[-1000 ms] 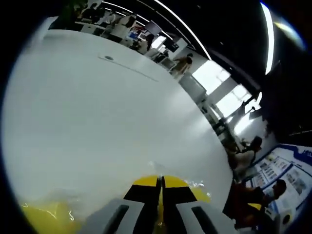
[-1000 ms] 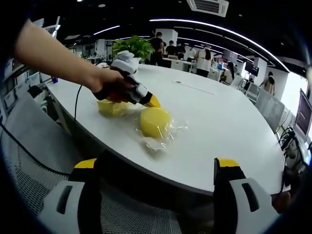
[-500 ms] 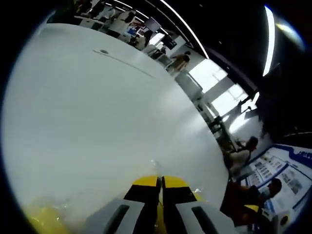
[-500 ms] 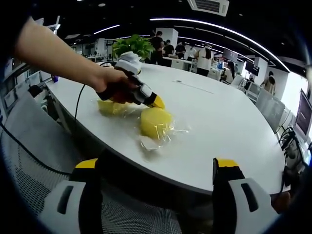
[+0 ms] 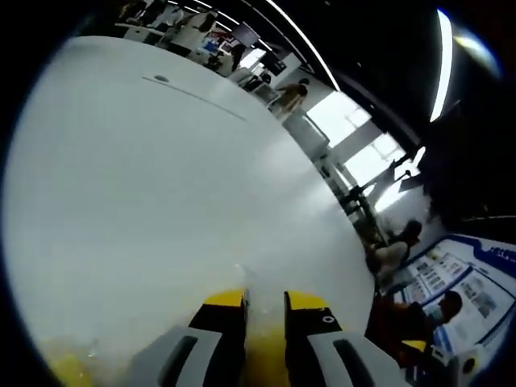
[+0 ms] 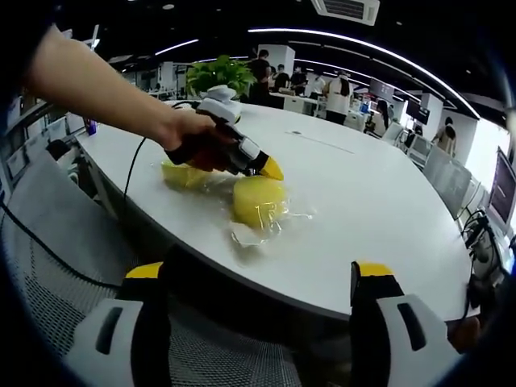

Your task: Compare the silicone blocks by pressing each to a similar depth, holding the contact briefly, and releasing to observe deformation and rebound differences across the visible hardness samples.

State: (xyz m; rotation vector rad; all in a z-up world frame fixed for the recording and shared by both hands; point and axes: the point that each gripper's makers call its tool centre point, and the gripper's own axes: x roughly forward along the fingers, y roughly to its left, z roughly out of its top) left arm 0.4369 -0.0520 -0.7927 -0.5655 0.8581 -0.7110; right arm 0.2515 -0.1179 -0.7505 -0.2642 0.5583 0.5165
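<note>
White table (image 6: 379,218) carries 2 wrapped yellow blocks, left gripper (image 6: 270,168) narrowly parted atop the nearer block (image 6: 260,201), likely releasing; right gripper (image 6: 262,302) waits wide.

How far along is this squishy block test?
Done: nothing visibly finished; both wrapped blocks look alike. In hand: the left gripper, jaws slightly parted, sits at the top of the nearer yellow block. Left: the farther yellow block; the right gripper hangs open, off the white table.
</note>
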